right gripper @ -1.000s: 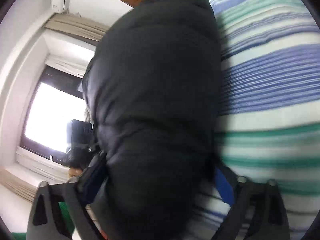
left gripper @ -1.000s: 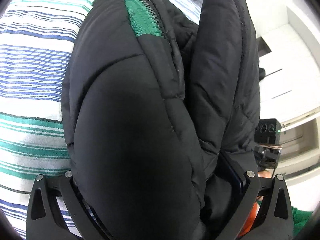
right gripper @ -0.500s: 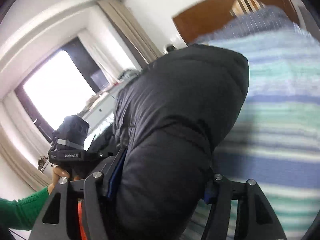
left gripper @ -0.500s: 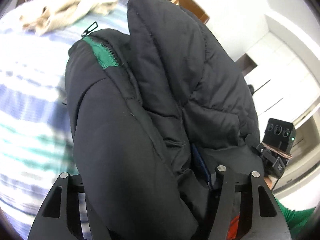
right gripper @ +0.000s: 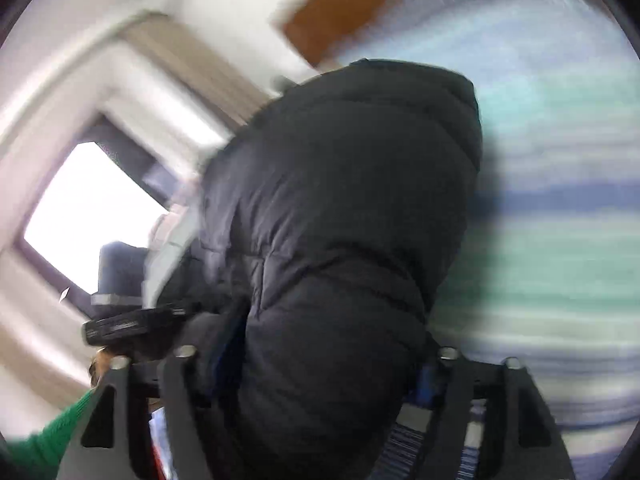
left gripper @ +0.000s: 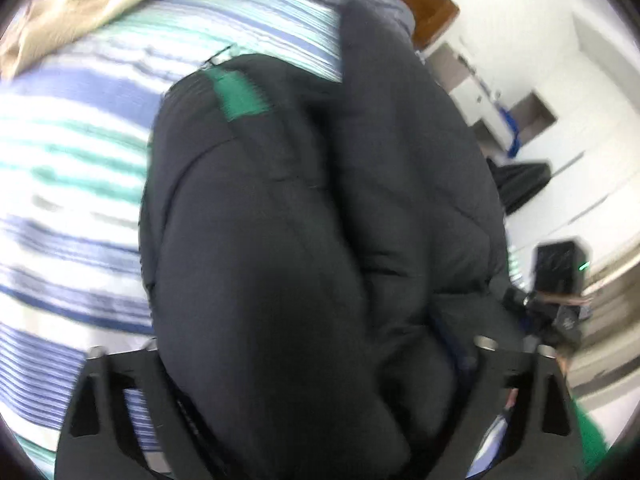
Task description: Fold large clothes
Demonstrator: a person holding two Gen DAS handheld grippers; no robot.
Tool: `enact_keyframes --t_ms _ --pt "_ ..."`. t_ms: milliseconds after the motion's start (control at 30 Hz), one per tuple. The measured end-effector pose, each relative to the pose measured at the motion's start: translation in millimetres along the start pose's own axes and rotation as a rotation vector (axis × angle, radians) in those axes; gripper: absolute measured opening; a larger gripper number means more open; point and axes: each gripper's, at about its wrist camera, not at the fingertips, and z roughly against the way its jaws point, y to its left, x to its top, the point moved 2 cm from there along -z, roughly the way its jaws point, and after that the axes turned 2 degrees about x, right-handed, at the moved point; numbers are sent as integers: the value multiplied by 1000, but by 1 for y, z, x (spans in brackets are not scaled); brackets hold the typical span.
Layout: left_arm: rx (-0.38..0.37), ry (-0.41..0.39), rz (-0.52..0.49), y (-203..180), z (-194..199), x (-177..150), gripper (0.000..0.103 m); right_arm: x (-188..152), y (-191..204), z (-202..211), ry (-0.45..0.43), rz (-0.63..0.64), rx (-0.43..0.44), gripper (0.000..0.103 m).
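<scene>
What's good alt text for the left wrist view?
A bulky black puffer jacket with a green zipper strip fills the opening jaws of the left gripper, above a blue, white and green striped bedspread. The image is motion-blurred.

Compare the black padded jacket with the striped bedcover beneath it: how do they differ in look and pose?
The black padded jacket is plain dark, broken only by a green zipper strip; the striped bedcover is white with blue and green bands. The jacket is bunched and puffy; the bedcover lies spread flat. The jacket fills both grippers' jaws; the bedcover does not. Both are fabric.
</scene>
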Motion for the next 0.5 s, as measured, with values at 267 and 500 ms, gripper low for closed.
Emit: enact_keyframes --t_ms 267,500 --pt "249 -222 -192 -39 89 -48 102 -49 43 80 -153 151 -322 100" --pt "477 -435 -265 -77 133 -87 103 -97 110 118 -234 353 -607 100"
